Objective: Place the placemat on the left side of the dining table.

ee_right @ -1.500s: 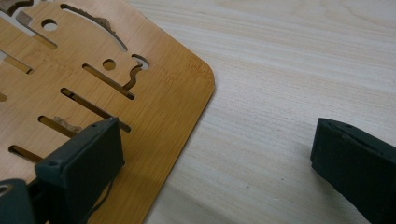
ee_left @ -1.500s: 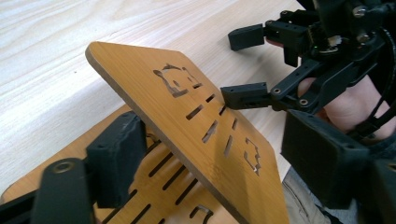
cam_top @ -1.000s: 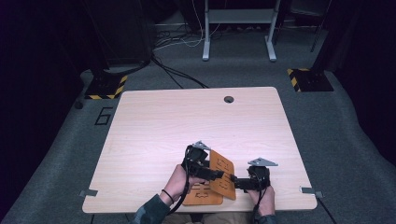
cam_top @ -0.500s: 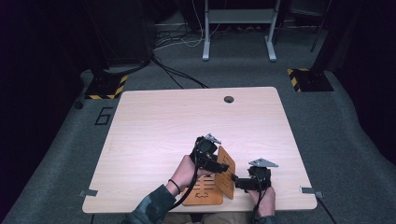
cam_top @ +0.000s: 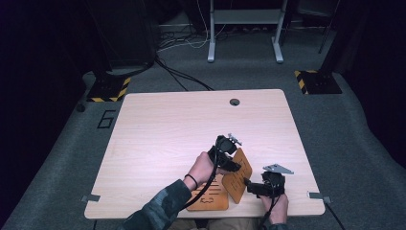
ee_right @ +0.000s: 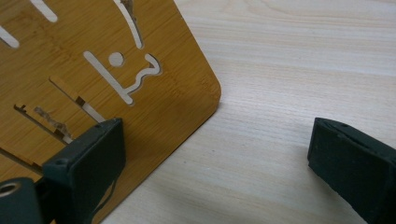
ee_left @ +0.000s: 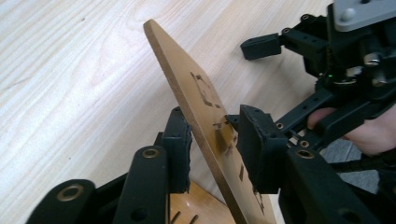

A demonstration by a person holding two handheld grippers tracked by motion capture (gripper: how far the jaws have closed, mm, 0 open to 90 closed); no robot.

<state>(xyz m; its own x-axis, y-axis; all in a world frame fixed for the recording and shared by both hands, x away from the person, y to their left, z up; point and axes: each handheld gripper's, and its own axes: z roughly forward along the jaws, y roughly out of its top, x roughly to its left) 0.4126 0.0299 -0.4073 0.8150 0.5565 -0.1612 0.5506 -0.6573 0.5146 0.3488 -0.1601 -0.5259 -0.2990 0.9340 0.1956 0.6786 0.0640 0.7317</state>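
You are holding the left gripper [cam_top: 233,165] over the near-right part of the table [cam_top: 158,134], with a thin wooden panel [ee_left: 196,100] standing on edge between its jaws. In the left gripper view the panel is tilting, its top corner leaning away to the left. The right-hand pad [ee_left: 254,149] is lying against the cut-out face, the left-hand pad [ee_left: 180,149] is sitting just beside the back face, and a sliver of gap is showing there. The jaws have just been closing on the panel. They are not gripping it on both sides yet, so I am logging them as apart.

Below the left gripper, at the bottom of its own view, a second wooden panel [ee_left: 196,210] is lying flat on the table; in the high view it [cam_top: 210,194] is sitting at the near edge, under your left hand [cam_top: 203,168].

Your right gripper [cam_top: 250,184] is sitting just beside the raised panel's lower edge. Its jaws are standing wide apart and are holding nothing. In the right gripper view, the left pad [ee_right: 88,163] is overlapping the panel's rounded corner [ee_right: 140,93]; I cannot tell whether it is touching. The right pad [ee_right: 350,168] is hanging well clear over bare table.
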